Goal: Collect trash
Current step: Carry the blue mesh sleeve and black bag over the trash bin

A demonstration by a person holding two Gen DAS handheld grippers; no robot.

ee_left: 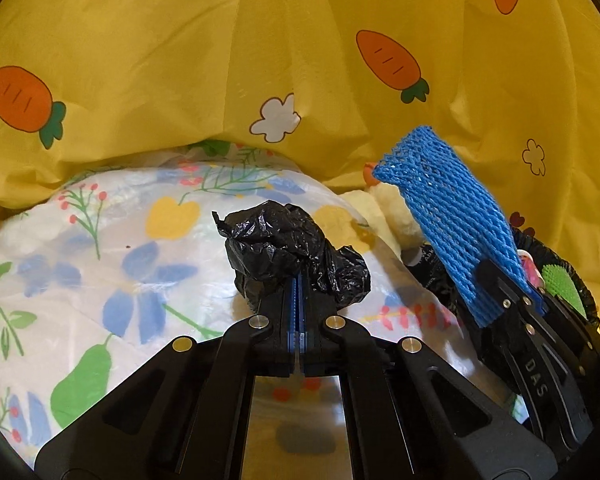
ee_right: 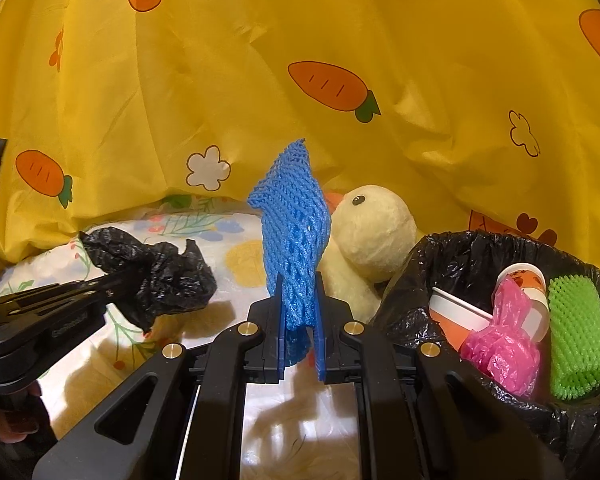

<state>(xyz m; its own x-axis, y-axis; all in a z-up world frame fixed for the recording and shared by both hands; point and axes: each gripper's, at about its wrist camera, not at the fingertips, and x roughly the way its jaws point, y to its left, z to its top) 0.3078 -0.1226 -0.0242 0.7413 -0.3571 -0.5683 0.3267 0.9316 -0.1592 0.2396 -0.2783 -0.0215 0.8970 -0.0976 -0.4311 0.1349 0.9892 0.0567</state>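
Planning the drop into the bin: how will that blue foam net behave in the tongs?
The blue foam net probably weighs little and squashes: the right tongs pinch it narrow. It stands upright above them, so it seems springy rather than floppy. It may cling to the pads on release.

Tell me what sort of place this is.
Probably a bed at home: a floral sheet underneath, yellow carrot-print bedding heaped behind, a plush duck lying there. A bag-lined trash bin stands beside it.

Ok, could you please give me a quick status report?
Left gripper shut on black bag. Right gripper shut on blue net. Bin beside right gripper, nothing blocking.
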